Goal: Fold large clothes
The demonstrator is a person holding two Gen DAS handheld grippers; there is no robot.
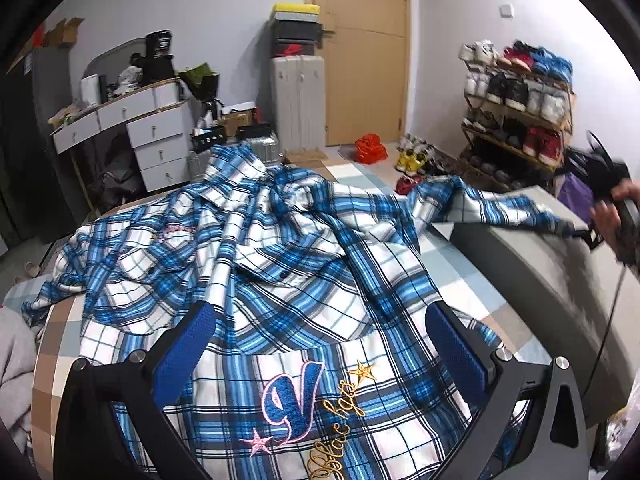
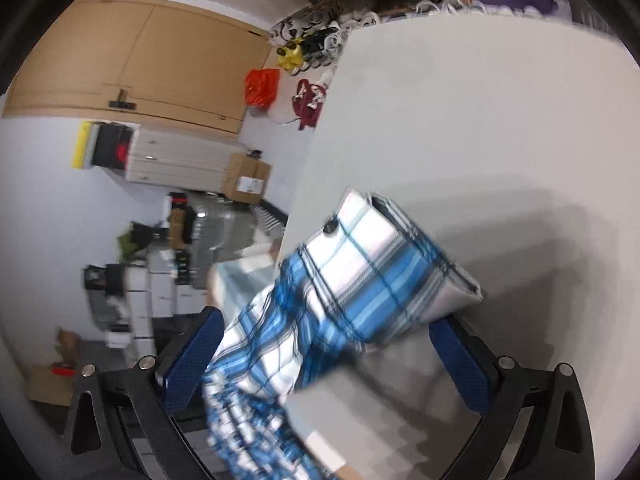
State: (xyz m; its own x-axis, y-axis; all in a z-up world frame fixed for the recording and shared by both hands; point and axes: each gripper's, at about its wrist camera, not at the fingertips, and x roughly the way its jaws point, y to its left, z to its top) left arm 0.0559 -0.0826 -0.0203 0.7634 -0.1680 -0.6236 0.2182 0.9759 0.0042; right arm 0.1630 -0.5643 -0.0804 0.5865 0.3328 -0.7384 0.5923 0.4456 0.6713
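Left gripper (image 1: 320,344) spread above the plaid shirt (image 1: 256,248); right gripper (image 2: 320,352) spread around the sleeve (image 2: 360,280): lay it flat along the bed's (image 1: 60,344) edge

1. The shirt (image 1: 256,248) is a big blue-and-white plaid one, spread rumpled and unfolded across the checked bedspread.
2. A blue embroidered letter with stars and gold script shows on the near part.
3. One sleeve (image 2: 360,280) stretches out sideways onto the grey ledge, cuff button visible.
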